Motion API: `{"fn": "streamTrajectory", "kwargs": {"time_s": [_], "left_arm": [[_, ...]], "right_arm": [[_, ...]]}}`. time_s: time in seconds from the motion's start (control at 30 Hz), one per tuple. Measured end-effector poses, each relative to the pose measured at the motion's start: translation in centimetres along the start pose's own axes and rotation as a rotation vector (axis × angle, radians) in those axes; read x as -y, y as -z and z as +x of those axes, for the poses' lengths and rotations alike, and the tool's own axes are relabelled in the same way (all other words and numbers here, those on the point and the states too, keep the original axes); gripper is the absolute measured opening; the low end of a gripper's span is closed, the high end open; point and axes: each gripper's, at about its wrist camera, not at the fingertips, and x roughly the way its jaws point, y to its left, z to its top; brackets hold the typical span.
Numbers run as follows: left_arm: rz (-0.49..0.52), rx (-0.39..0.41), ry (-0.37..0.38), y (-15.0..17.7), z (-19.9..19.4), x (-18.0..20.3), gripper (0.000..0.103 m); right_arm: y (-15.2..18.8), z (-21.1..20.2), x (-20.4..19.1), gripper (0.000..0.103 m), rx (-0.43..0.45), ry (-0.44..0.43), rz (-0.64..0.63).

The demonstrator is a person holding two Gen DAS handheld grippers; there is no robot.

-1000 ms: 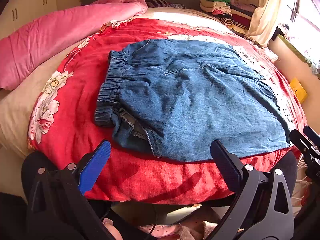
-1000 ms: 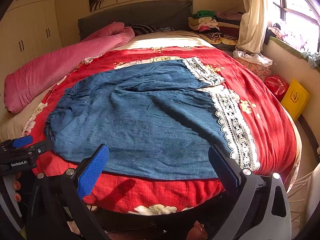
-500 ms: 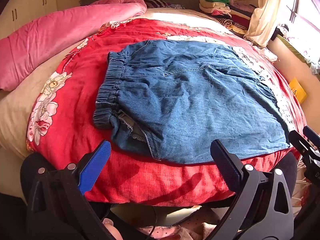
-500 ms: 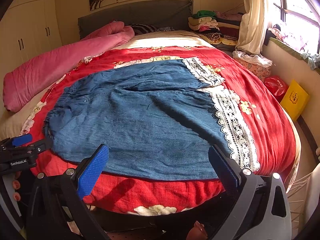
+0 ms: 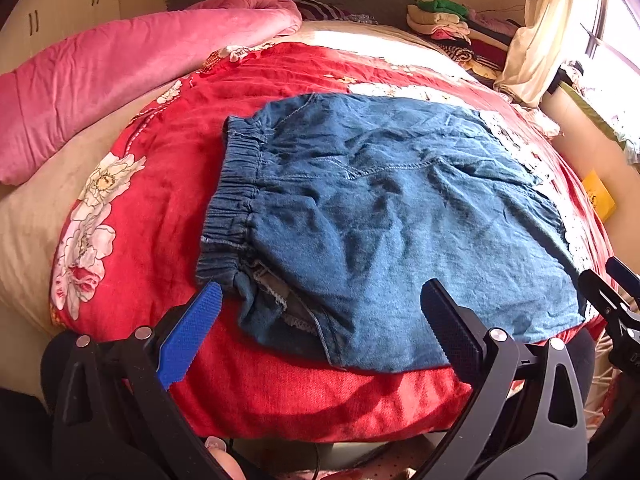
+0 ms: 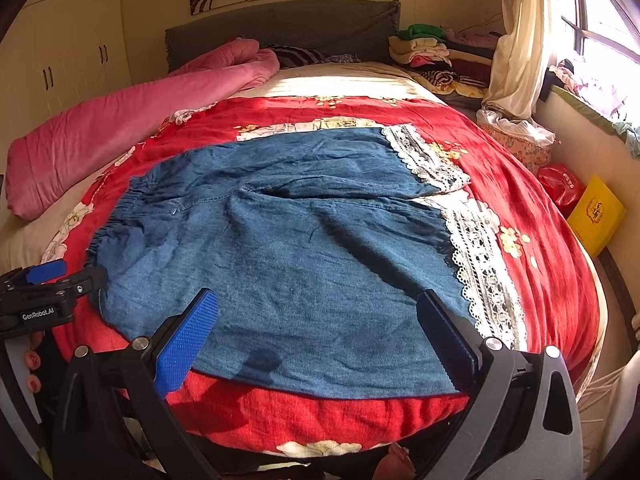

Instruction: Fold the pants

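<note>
Bed [image 6: 560,280]: red floral cover, the working surface; a pink quilt [image 6: 120,132] lies along its left side, well apart from the work. Pants [image 6: 300,264]: blue denim, spread flat near the front edge of the bed, waistband [image 5: 236,200] to the left, both legs running right to lace cuffs [image 6: 484,272]; far leg and near leg lie side by side, no fold made yet. Near waist corner [image 5: 276,312]: rumpled, inner seam showing. Left gripper [image 5: 320,320]: jaws wide apart, empty, just short of that rumpled corner. Right gripper [image 6: 316,320]: jaws wide apart, empty, over the near leg's lower edge. Step in hand, as judged: take the near long edge at both ends to fold leg over leg. To do it well: left takes the full waistband thickness at the corner, not the loose flap alone; right pinches close to the near cuff, through both layers; lift together, carry level to the far edge, match waistband to waistband and lace to lace. Risk: one layer slipping, a skewed crease.
</note>
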Motion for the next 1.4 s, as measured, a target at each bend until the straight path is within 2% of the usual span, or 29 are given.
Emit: {"fn": "streamTrajectory", "kwargs": {"time_s": [0.23,0.37,0.5,0.63,0.67,0.87,0.9,0.97,1.0,1.03,1.07,1.17,1.27,1.4], "left_arm": [[-0.035,0.015,-0.023,-4.6,2.8,-3.3,0.094],[-0.044,0.012,-0.064,-7.9,5.2,-5.7,0.094],[-0.061,-0.012,-0.093,-11.2,8.6,-7.9,0.094],[-0.049,-0.071,-0.073,-13.1,12.2,-9.1,0.094],[-0.047,-0.079,-0.059,-13.4,13.0,-9.3,0.094],[0.001,-0.091,-0.030,-14.5,15.9,-9.1,0.093],[0.004,-0.098,-0.025,-14.7,16.5,-9.0,0.090],[0.013,-0.109,0.004,-14.9,17.3,-8.8,0.072],[0.019,-0.114,0.012,-14.9,17.6,-8.7,0.069],[0.030,-0.111,0.018,-14.8,17.7,-8.6,0.062],[0.042,-0.105,0.032,-14.9,17.7,-8.5,0.050],[0.045,-0.087,0.080,-15.2,17.4,-8.7,0.031],[0.026,-0.072,0.140,-15.2,17.1,-9.3,0.026],[0.027,-0.039,0.168,-15.3,15.9,-9.2,0.025]], "right_arm": [[-4.4,4.3,-1.1,0.099,-0.056,-0.094,-0.012],[-8.1,7.0,-2.5,0.099,-0.066,-0.132,-0.071],[-11.9,10.7,-4.0,0.099,-0.105,-0.216,-0.130],[-14.8,14.6,-5.4,0.099,-0.143,-0.268,-0.195],[-15.4,15.6,-5.7,0.099,-0.147,-0.255,-0.208],[-18.5,20.7,-6.6,0.099,-0.174,-0.273,-0.310],[-18.9,21.5,-6.7,0.099,-0.182,-0.271,-0.318],[-19.8,23.0,-6.8,0.099,-0.201,-0.301,-0.322],[-20.1,23.6,-6.7,0.099,-0.204,-0.298,-0.326],[-20.5,24.3,-6.9,0.099,-0.205,-0.291,-0.337],[-20.7,24.9,-7.1,0.099,-0.211,-0.293,-0.355],[-21.3,26.6,-8.1,0.099,-0.230,-0.293,-0.414],[-21.6,27.8,-9.3,0.099,-0.240,-0.303,-0.497],[-21.9,29.2,-11.5,0.099,-0.267,-0.340,-0.621]]}}
